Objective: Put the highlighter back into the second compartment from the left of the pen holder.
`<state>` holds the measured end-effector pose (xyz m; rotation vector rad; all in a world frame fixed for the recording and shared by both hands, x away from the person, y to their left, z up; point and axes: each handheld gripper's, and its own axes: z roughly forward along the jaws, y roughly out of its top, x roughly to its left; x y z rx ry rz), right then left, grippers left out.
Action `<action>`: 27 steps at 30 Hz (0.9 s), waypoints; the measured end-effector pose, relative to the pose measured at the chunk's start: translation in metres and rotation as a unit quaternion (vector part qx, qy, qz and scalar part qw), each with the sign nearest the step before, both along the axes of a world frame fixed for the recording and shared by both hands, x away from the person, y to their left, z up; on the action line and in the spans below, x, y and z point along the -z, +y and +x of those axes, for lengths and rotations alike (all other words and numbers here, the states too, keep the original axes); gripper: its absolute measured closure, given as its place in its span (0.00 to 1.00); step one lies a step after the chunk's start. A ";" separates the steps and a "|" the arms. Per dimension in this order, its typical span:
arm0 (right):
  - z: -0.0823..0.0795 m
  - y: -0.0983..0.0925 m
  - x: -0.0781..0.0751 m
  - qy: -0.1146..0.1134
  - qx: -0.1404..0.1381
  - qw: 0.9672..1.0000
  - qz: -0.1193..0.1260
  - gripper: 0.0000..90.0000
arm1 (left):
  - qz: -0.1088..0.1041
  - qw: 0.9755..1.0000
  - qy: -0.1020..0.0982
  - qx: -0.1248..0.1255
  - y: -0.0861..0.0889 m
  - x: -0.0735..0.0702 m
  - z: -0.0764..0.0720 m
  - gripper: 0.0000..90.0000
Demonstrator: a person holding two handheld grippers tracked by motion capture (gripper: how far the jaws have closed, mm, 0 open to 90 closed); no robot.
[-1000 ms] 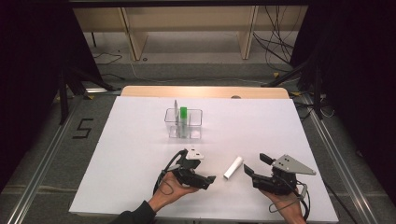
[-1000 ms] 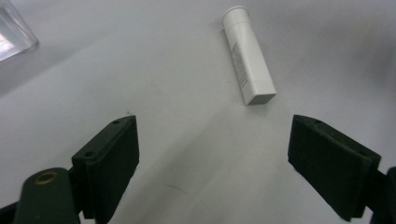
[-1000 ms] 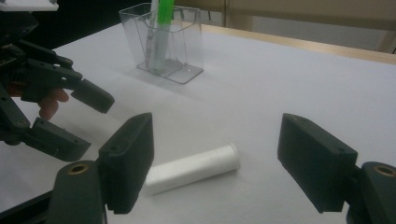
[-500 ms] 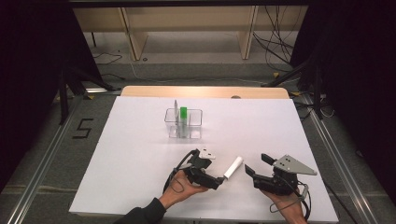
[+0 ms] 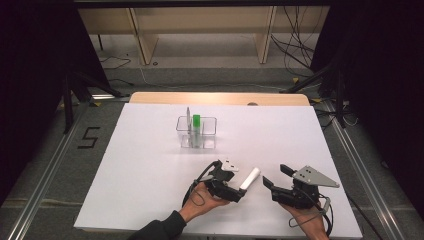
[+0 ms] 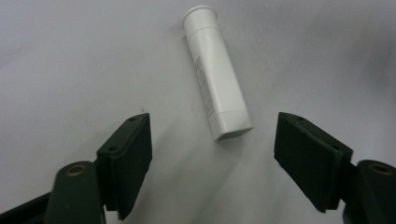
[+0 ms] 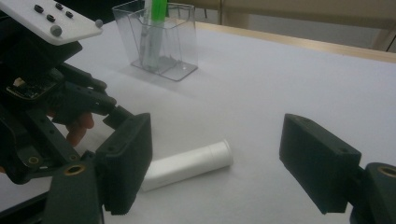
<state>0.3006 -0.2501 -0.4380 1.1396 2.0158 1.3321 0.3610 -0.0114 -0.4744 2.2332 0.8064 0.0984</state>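
White plastic tube (image 6: 215, 74) approached by the left gripper (image 5: 239, 194).

The tube is seen lying flat on the white table sheet (image 5: 150, 165), just ahead of the left gripper's jaws, which have just been closing but remain apart, untouched. The right gripper (image 5: 274, 176) is held open nearby.

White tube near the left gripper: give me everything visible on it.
The white tube looks like smooth plastic: a round cap with a flared rim at one end, a flattened crimped tail at the other, and a line of small print along the body, too small to read. It lies flat on the white table, capped end toward the clear holder. The tail points into the gap of the left gripper; neither pad touches it.
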 end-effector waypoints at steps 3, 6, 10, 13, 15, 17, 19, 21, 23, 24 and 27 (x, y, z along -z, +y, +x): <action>0.000 0.000 0.000 -0.001 -0.001 1.000 0.000 0.30 | 0.006 1.000 -0.006 0.000 -0.005 0.001 0.000 0.38; 0.000 -0.001 0.000 -0.001 -0.002 1.000 0.000 0.30 | 0.015 1.000 -0.012 0.002 -0.009 0.001 -0.002 0.43; 0.000 -0.001 0.000 0.000 -0.001 1.000 0.001 0.30 | 0.017 1.000 -0.014 0.001 -0.013 0.003 -0.002 0.50; 0.000 -0.001 0.000 -0.001 -0.003 1.000 0.000 0.30 | 0.016 1.000 -0.016 -0.002 -0.015 0.004 -0.002 0.54; 0.000 0.000 0.000 -0.001 -0.002 1.000 0.001 0.30 | 0.017 1.000 -0.014 0.000 -0.016 0.004 -0.001 0.56; 0.000 0.000 0.000 -0.001 -0.003 1.000 0.001 0.30 | 0.012 1.000 -0.013 0.000 -0.019 0.005 -0.001 0.57; 0.000 0.000 0.000 -0.001 -0.003 1.000 0.001 0.30 | 0.016 1.000 -0.013 0.000 -0.021 0.006 -0.001 0.59; 0.000 -0.001 0.000 0.000 -0.002 1.000 0.001 0.30 | 0.020 1.000 -0.011 -0.001 -0.023 0.006 0.000 0.60; 0.000 -0.001 0.000 0.000 -0.002 1.000 0.001 0.30 | 0.019 1.000 -0.011 -0.002 -0.025 0.007 0.000 0.61; 0.000 -0.001 0.000 -0.001 -0.003 1.000 0.001 0.30 | 0.022 1.000 -0.012 -0.002 -0.025 0.008 0.000 0.62; 0.000 0.000 0.001 -0.001 -0.003 1.000 0.000 0.30 | 0.025 1.000 -0.014 -0.005 -0.027 0.008 0.000 0.67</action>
